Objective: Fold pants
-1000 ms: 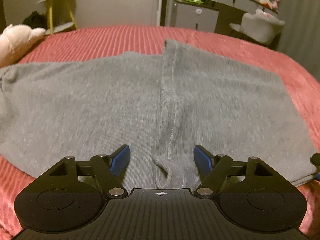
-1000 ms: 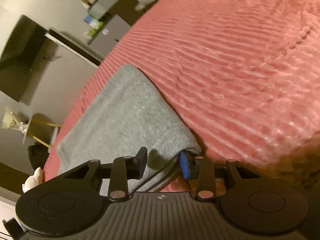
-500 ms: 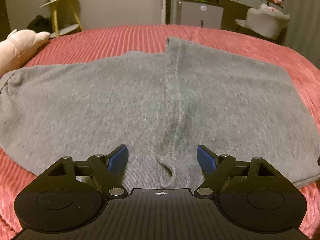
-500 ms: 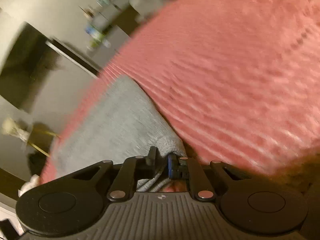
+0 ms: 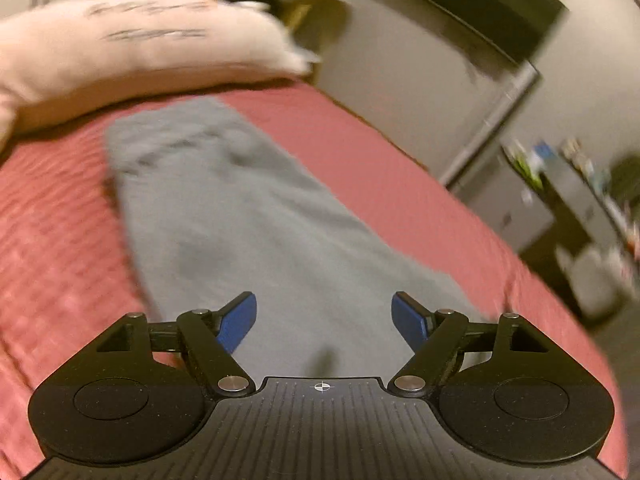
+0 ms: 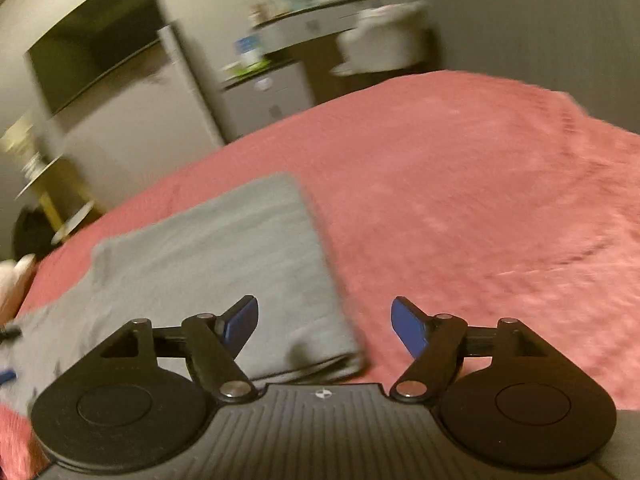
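My left gripper (image 5: 324,322) and right gripper (image 6: 324,326) both gape wide and empty over the near end of the grey pants (image 5: 248,224), lying folded lengthwise on the red bedspread (image 6: 460,200).

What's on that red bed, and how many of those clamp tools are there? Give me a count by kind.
Grey pants: 1
White pillow: 1
Tools, both open: 2 (left tool, right tool)
Total: 4, all on or above the red bedspread.
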The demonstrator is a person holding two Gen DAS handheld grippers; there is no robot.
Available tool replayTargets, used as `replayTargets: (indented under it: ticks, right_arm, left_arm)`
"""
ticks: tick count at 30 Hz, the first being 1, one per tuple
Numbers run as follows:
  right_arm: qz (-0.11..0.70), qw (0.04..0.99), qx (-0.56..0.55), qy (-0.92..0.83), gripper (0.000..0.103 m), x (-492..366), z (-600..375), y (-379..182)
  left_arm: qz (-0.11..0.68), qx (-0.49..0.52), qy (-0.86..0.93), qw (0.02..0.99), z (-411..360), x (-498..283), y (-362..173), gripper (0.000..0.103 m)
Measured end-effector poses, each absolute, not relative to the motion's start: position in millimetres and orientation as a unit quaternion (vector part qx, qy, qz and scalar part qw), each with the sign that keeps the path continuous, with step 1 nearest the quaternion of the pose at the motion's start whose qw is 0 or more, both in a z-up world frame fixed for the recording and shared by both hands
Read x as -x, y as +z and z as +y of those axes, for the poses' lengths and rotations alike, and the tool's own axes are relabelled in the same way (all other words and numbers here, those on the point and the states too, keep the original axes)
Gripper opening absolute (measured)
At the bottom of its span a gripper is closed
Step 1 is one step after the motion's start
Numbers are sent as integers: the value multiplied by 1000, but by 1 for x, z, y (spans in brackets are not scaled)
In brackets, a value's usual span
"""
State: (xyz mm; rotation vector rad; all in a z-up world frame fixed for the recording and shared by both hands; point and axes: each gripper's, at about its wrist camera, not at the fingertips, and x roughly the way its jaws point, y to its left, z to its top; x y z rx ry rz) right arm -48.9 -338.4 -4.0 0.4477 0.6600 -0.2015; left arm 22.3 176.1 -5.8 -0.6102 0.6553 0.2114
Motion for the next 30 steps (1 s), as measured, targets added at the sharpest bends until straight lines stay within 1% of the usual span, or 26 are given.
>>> replayTargets:
  ticks: [2, 3, 4, 7, 9, 12, 14, 16, 18, 22, 25, 30]
  right_arm:
    - [330, 920, -200, -67, 74, 43, -322, -10]
    - [331, 923, -187, -55, 74, 39, -314, -12]
    - [330, 926, -175, -46, 74, 38, -306, -13]
    - [339, 930, -140, -37, 74, 22, -288, -17]
    - [354, 924, -135, -43, 75, 16, -286, -24]
    - [352, 926, -133, -45, 79, 15, -282, -24]
    - [353, 926, -128, -49, 79, 18, -278, -25]
    - [355, 925, -121, -54, 79, 18, -274, -27]
    - [357, 925, -118, -58, 79, 14, -275, -29]
    - [350, 926, -128, -60, 79, 13, -272, -24]
    - [343, 928, -134, -59, 79, 11, -268, -20]
    - [338, 930, -134, -51, 79, 10, -264, -16]
  left_arm:
    - [318, 309, 116, 889, 211, -19, -11, 80]
    - [322, 323, 124, 881, 229, -18, -15, 79]
    - [322, 335, 128, 876, 244, -16, -20, 75]
    - [327, 383, 138, 853, 283, -14, -39, 73]
    - [339, 417, 122, 835, 300, -20, -54, 62]
    - [332, 449, 101, 824, 314, -32, -69, 61]
    - [325, 461, 97, 820, 321, -40, -71, 61]
    - [324, 480, 91, 810, 328, -50, -77, 65]
    - [322, 491, 85, 805, 332, -56, -79, 64]
    - [326, 443, 86, 831, 328, -54, -72, 33]
    - [295, 415, 75, 857, 318, -39, -53, 24]
    - [242, 268, 53, 931, 265, -25, 9, 21]
